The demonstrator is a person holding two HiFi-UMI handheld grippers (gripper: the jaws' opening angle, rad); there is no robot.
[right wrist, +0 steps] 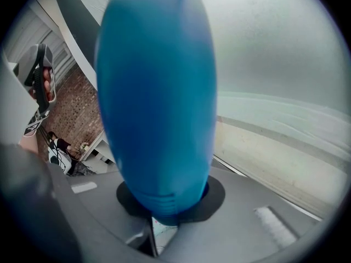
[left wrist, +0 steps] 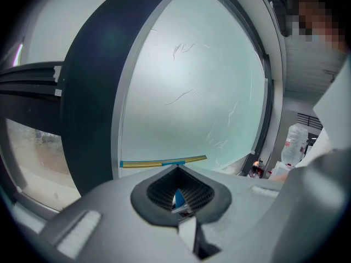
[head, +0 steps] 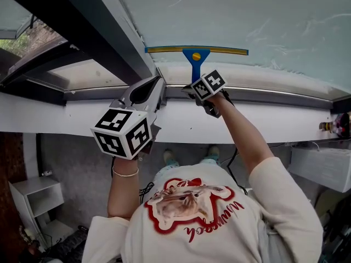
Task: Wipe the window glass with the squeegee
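Squeegee handle (right wrist: 156, 97) in right hand-held gripper (right wrist: 164, 219)

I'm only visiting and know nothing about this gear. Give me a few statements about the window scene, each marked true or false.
1. The right gripper is clamped on the blue-handled squeegee with the yellow blade strip. True.
2. The left gripper grips the squeegee too. False: it holds nothing and sits beside the dark window frame.
3. The blade lies low on the frosted glass pane, near its bottom edge. True.
4. The blade stands vertical. False: it runs level across the glass.
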